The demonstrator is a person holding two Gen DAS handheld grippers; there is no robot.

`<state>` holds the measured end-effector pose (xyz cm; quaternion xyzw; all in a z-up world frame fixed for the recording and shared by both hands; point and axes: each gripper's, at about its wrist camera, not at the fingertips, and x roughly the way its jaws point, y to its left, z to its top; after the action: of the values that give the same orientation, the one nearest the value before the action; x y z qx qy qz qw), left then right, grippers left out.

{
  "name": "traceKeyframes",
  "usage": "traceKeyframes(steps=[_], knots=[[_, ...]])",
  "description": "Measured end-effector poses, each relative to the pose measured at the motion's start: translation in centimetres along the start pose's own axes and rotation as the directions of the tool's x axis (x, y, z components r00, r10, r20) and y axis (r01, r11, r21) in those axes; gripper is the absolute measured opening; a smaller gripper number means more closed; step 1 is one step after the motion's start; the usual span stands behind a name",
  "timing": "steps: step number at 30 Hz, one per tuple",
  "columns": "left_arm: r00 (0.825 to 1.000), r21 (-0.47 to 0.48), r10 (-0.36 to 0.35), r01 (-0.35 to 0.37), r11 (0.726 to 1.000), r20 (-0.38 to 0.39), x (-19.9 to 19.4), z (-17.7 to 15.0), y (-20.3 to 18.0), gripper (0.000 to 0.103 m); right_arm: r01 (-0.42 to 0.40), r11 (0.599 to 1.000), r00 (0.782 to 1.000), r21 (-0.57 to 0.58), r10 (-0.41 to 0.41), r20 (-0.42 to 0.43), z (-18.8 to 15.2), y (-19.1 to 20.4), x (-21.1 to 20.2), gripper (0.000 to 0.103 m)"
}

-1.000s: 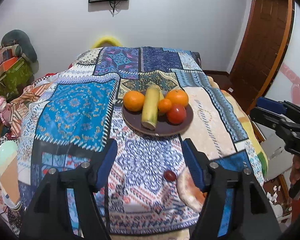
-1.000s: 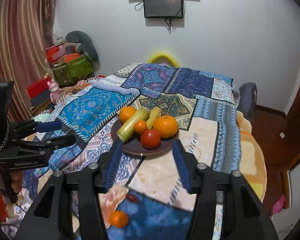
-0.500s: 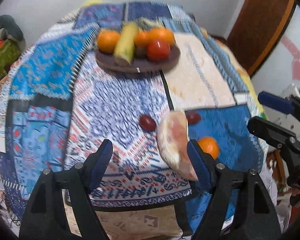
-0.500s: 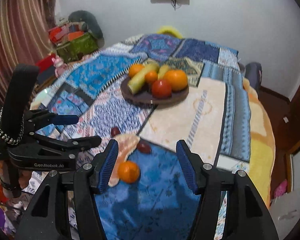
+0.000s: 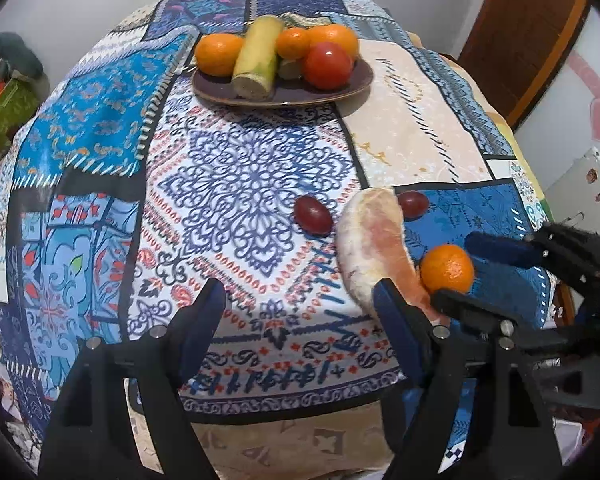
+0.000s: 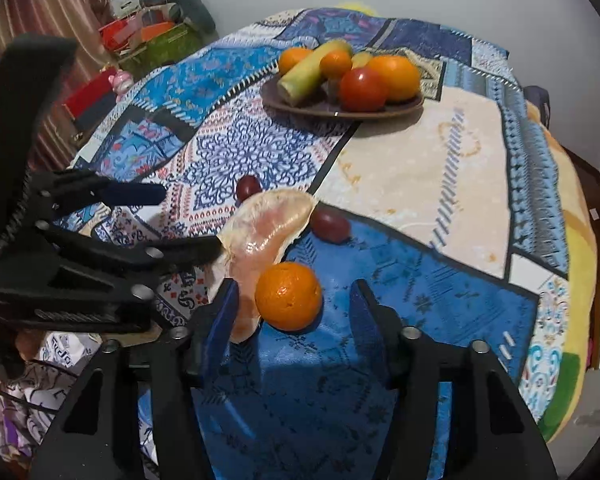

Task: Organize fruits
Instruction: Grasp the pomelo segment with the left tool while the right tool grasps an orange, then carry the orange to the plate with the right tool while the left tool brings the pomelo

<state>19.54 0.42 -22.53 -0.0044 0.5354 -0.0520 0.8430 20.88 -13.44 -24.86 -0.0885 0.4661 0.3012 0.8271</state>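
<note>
Right, the right gripper (image 6: 294, 312) had its jaws apart and closing, the loose orange (image 6: 288, 296) sitting between the blue pads (image 6: 220, 320) but not pressed by either; the left pad was just beside the peeled pomelo segment (image 6: 266, 236). The left gripper (image 5: 300, 312) had its jaws wide apart with nothing between them, only patterned cloth (image 5: 244, 184) under the gap; its right pad (image 5: 396, 328) overlapped the near end of the pomelo segment (image 5: 370, 248) in view, contact could not be told.

The orange (image 5: 447, 269) lay on the blue patch near the table's front edge, touching or just beside the segment. Two dark red grapes lay by the segment's far end: one (image 5: 313, 215) on the white-blue patch, the other (image 5: 413, 204) at the blue patch's edge, partly tucked behind the segment. In the right wrist view the same grapes (image 6: 248, 187) (image 6: 329, 225) sat on either side of the segment's tip.

Further back, well apart from the loose fruit, a dark plate (image 5: 340, 92) held two big oranges (image 5: 218, 54), a small orange (image 5: 293, 43), a tomato (image 5: 327, 66) and a yellow-green stalk piece (image 5: 258, 58). Behind that were a white wall and a brown door (image 5: 528, 32).
</note>
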Motion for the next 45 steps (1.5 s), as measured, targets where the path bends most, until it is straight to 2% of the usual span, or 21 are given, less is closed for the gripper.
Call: traceKeyframes(steps=[3,6,12,19,22,24,28,30,33,37,45], knots=[[1.0,-0.007,-0.012,0.012,1.0,-0.003,-0.1,0.0,0.2,0.077,-0.038,0.999,0.999,0.032,0.038,-0.007,-0.2,-0.5,0.6,0.037],[1.0,0.003,-0.027,0.027,1.0,-0.01,-0.1,0.1,-0.4,0.077,-0.075,0.995,0.997,0.066,0.075,0.009,-0.3,-1.0,0.5,0.034],[0.997,0.027,-0.053,0.054,0.998,-0.056,1.4,0.7,-2.6,0.077,-0.02,0.998,0.997,0.066,0.016,0.069,-0.2,-2.0,-1.6,0.034],[0.996,0.048,-0.042,0.046,0.998,-0.082,3.6,1.6,-4.8,0.077,0.026,0.995,0.99,0.099,-0.04,0.137,-0.2,-4.3,-4.4,0.034],[0.998,0.068,-0.017,0.021,0.997,-0.053,4.3,1.8,-6.0,0.077,0.036,0.994,0.988,0.107,-0.052,0.148,-0.5,-4.9,-5.0,0.034],[0.999,0.065,-0.021,0.024,0.998,-0.042,4.5,1.9,-6.1,0.072,0.038,0.993,0.987,0.111,-0.055,0.153,-0.6,-5.1,-5.1,0.034],[0.999,0.033,-0.026,0.027,0.999,-0.027,4.2,2.2,-5.3,0.048,0.04,0.993,0.986,0.115,-0.058,0.155,-0.7,-5.2,-5.2,0.034],[0.998,0.012,-0.062,0.062,0.998,-0.033,4.0,2.2,-4.5,0.047,0.039,0.993,0.986,0.112,-0.056,0.158,-0.6,-5.2,-5.3,0.034],[0.999,0.022,-0.045,0.045,0.999,-0.019,3.3,1.8,-3.9,0.046,0.036,0.994,0.985,0.104,-0.053,0.166,-0.4,-5.0,-5.4,0.034],[0.998,0.018,-0.058,0.058,0.998,0.004,2.2,1.2,-3.2,0.046,0.034,0.995,0.984,0.098,-0.051,0.173,0.3,-4.7,-5.5,0.034],[0.99,0.001,-0.067,0.067,0.998,0.126,-2.2,1.7,-1.2,0.046,0.052,0.997,0.981,0.06,-0.062,0.184,2.2,-3.9,-5.6,0.034]])
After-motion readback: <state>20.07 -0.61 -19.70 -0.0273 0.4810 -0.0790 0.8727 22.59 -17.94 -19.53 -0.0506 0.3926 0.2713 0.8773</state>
